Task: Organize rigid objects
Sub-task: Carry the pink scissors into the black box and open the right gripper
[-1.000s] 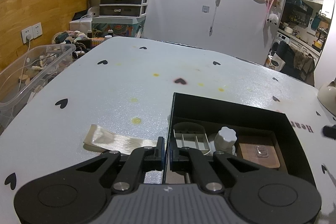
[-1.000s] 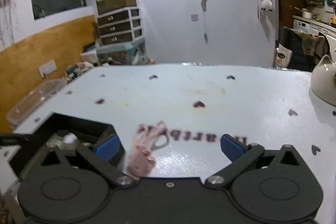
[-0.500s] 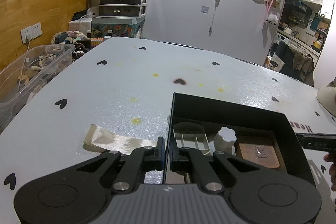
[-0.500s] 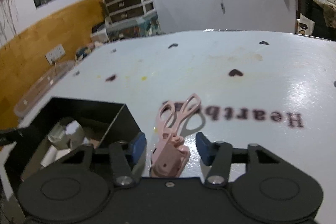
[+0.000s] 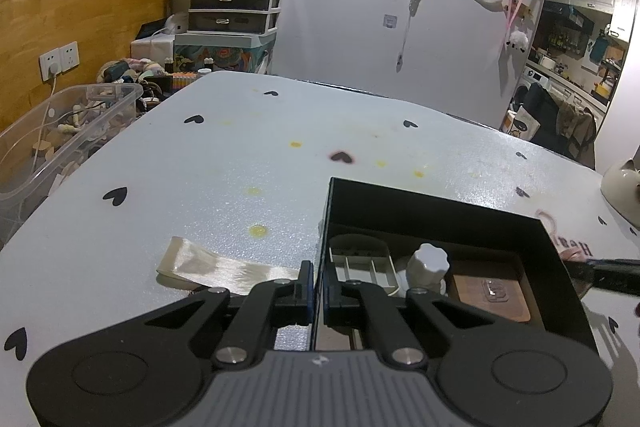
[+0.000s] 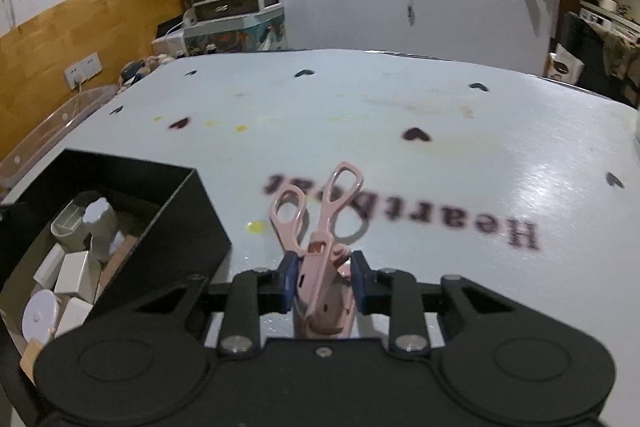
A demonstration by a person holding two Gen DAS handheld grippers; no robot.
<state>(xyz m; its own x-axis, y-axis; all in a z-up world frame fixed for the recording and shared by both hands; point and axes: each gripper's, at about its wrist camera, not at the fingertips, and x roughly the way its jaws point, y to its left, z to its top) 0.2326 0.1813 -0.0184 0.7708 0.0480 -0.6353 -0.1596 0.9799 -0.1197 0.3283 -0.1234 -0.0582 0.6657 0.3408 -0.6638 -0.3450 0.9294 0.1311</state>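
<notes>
Right gripper (image 6: 323, 277): clenched on the pink scissors (image 6: 320, 239), pads either side of the body near the pivot, handles pointing away toward the table's far edge
Scissors position: on the table (image 6: 440, 115), just beside the box's right wall, over the printed lettering (image 6: 404, 207); whether they are lifted off the surface cannot be told
Grip risk: hold is narrow and near the pivot, so the long handle end could swing or droop once raised; a smooth plastic body may slip between the pads
Blade risk: blades lie under the gripper, out of view; if they part in the grip, the hold could shift
Box (image 6: 132, 211): black, open-topped, at the near left part of the table; already holds a white bottle (image 6: 102, 223), white blocks (image 6: 72, 277), a divided tray (image 5: 360, 261) and a brown slab (image 5: 490, 293)
Placement risk: little free floor in the box; scissors may catch the right wall on the way over, or land on the bottle and tip it
Left gripper (image 5: 317, 289): clenched on the box's left wall, which stands between its pads
Bracing risk: a pull from this side could drag or tilt the box during the drop
Ribbon (image 5: 224, 267): loose on the table beside the box's left wall; not a rigid item, could be snagged
</notes>
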